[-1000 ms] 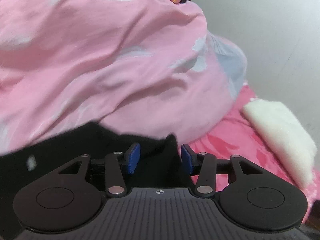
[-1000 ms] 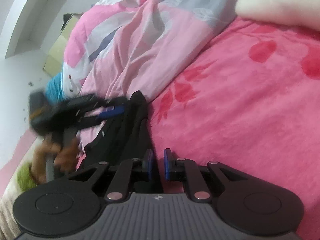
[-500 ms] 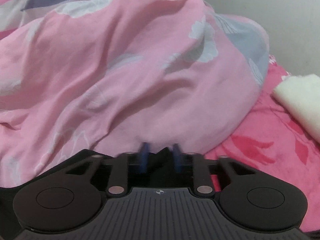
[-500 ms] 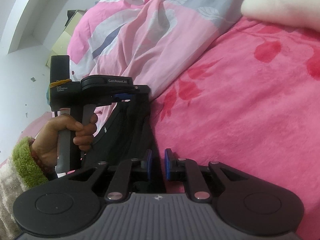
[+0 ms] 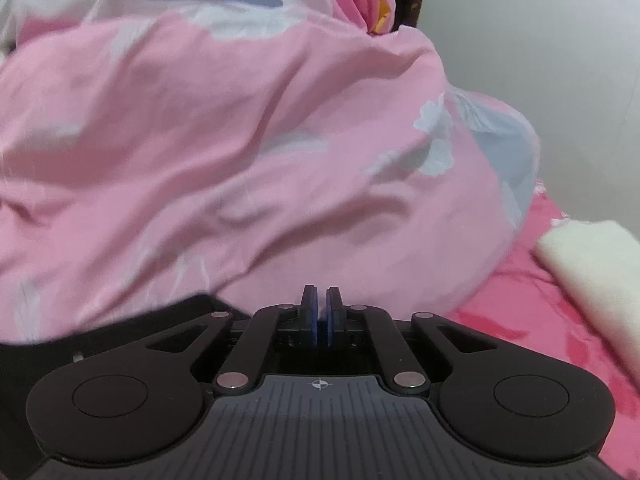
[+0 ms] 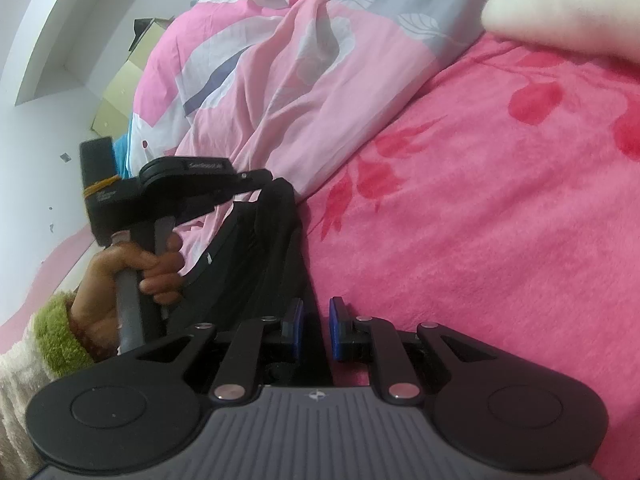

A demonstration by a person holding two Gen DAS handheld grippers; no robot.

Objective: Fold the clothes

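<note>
A black garment (image 6: 256, 248) lies crumpled at the edge of the pink flowered bed blanket (image 6: 480, 220), stretched between both grippers. My right gripper (image 6: 316, 328) is shut on its near end, with black cloth running between the blue pads. My left gripper (image 6: 272, 182), held by a hand (image 6: 132, 268) in a green cuff, pinches the garment's far corner and holds it up. In the left wrist view the left gripper (image 5: 321, 312) has its pads nearly touching, and the black garment (image 5: 120, 328) shows at the lower left under it.
A bunched pink quilt (image 5: 240, 140) with grey and white flowers rises right behind the garment. A white fluffy cloth (image 5: 592, 272) lies on the blanket to the right. A cardboard box (image 6: 120, 96) stands beyond the bed by the white wall.
The left gripper's jaws have gone from open around the black cloth to shut. The left hand has settled from a blur and now holds the corner raised. The right gripper has not moved.
</note>
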